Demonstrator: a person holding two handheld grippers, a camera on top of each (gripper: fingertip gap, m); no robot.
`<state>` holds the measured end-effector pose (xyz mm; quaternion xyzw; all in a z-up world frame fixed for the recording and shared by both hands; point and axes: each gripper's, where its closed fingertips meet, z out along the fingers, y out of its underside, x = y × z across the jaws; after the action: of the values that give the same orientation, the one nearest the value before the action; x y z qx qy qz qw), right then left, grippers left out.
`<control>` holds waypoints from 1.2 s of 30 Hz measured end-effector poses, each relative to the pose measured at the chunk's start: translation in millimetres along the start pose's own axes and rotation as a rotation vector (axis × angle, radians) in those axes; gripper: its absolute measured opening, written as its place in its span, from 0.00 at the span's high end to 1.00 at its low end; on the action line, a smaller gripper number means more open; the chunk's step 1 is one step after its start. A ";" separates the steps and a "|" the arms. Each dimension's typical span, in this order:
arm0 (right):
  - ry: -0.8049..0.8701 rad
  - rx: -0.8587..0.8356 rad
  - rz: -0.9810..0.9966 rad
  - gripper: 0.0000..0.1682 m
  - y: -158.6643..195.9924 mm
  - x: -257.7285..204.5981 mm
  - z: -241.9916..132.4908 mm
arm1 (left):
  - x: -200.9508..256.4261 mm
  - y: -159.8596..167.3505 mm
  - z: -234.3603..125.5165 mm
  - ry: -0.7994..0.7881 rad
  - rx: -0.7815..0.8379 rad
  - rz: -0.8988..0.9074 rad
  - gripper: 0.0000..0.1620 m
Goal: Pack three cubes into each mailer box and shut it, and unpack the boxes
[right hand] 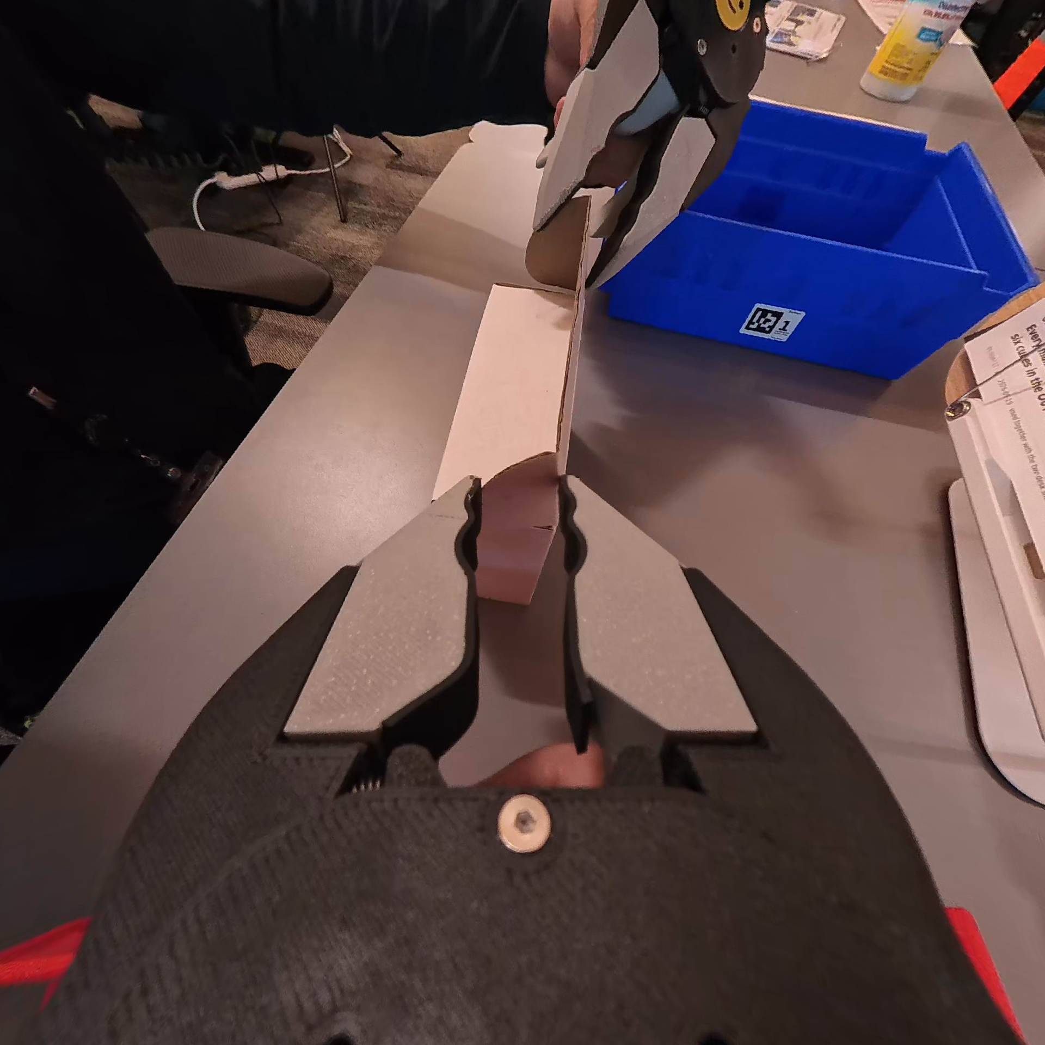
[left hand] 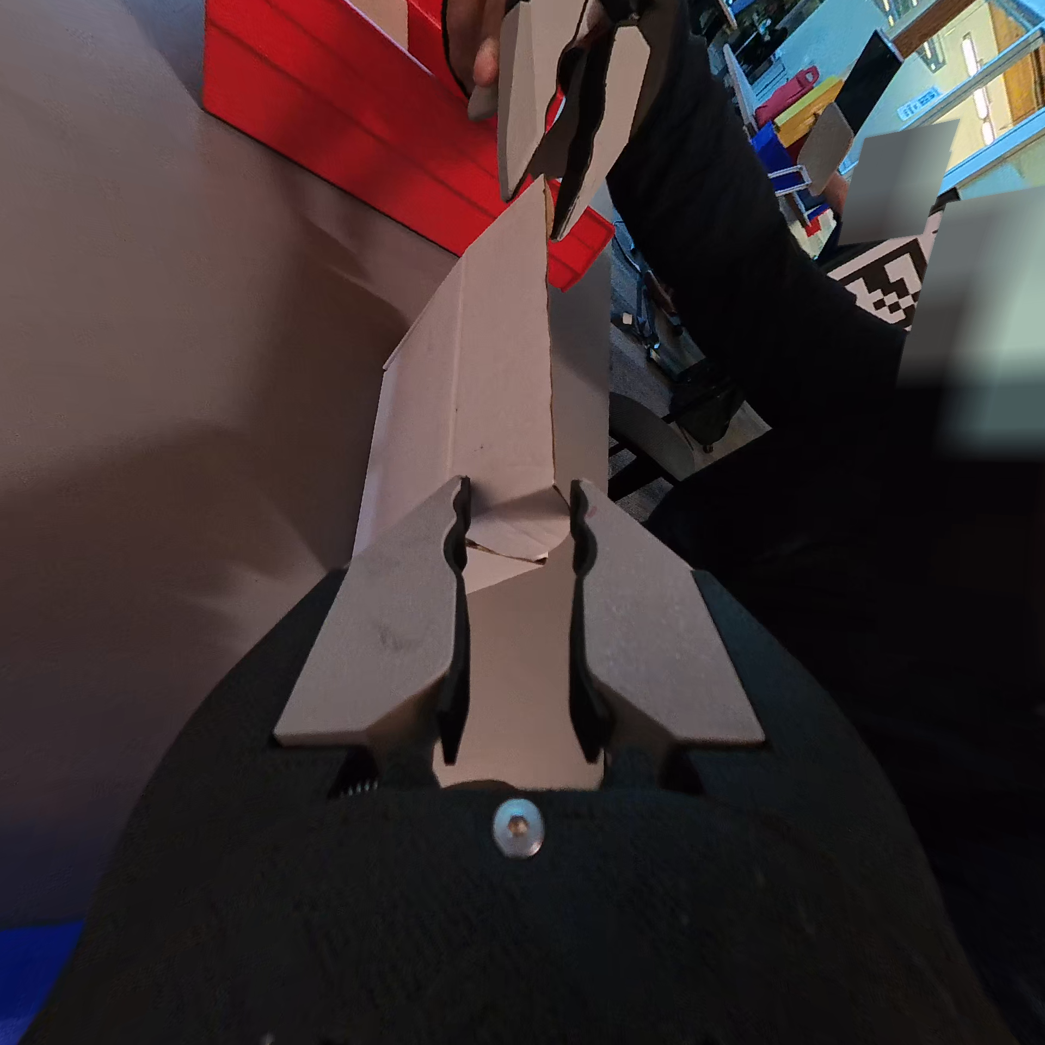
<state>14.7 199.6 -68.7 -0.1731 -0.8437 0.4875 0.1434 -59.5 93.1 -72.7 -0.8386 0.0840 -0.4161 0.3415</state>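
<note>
A white mailer box [right hand: 509, 384] lay lengthwise on the grey counter [right hand: 735, 509], near the counter's left edge in the right wrist view, its lid [left hand: 497, 350] raised and seen edge-on between the two grippers. The left gripper [left hand: 517, 503], at one end of the box, had its jaws parted around a rounded side flap of the lid, with a gap visible on the left side; whether the right finger touched the cardboard could not be told. The right gripper [right hand: 520, 497], at the opposite end, likewise stood with jaws apart, straddling the near flap, the lid's edge lying against its right finger. In the left wrist view, a red bin [left hand: 339, 130] sat on the counter beyond the box, to the left of the far gripper. In the right wrist view, a blue bin [right hand: 820, 226] with inner dividers and a small tag sticker on its front wall stood just right of the box's far end. A white bottle with a yellow label [right hand: 905, 51] stood farther back. White sheets and a board [right hand: 1001, 509] lay at the right edge. No cubes were visible.
</note>
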 end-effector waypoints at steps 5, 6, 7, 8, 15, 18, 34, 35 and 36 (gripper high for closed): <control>-0.028 0.013 -0.005 0.85 -0.5 -1.1 1.2 | 0.1 0.3 -0.1 0.005 -0.005 -0.004 0.80; -0.034 0.015 -0.005 0.85 -0.4 -1.1 1.5 | 0.2 0.3 -0.1 0.003 -0.006 -0.003 0.80; -0.039 0.017 -0.005 0.85 -0.6 -1.3 1.7 | 0.2 0.4 0.0 0.002 -0.008 -0.002 0.80; -0.044 0.018 -0.005 0.85 -0.5 -1.6 1.8 | 0.3 0.6 0.0 0.001 -0.010 -0.001 0.80; -0.056 0.019 -0.019 0.84 0.2 -2.3 1.4 | 0.8 0.9 -0.1 0.007 -0.011 -0.005 0.80; -0.058 0.015 -0.023 0.83 0.8 -1.8 2.5 | 0.7 0.6 -0.1 0.010 -0.008 -0.010 0.80; 0.001 -0.004 -0.051 0.85 -2.0 4.2 5.4 | 4.9 3.1 3.7 -0.015 -0.020 0.008 0.80; 0.004 -0.009 -0.055 0.85 -2.0 3.8 5.7 | 4.8 3.2 3.9 -0.025 -0.026 0.014 0.80; 0.004 -0.013 -0.059 0.85 -1.9 3.0 5.8 | 4.8 3.2 4.2 -0.035 -0.031 0.020 0.80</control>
<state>9.3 195.5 -69.6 -0.1499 -0.8515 0.4770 0.1583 -52.8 90.8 -73.5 -0.8500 0.0930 -0.3966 0.3339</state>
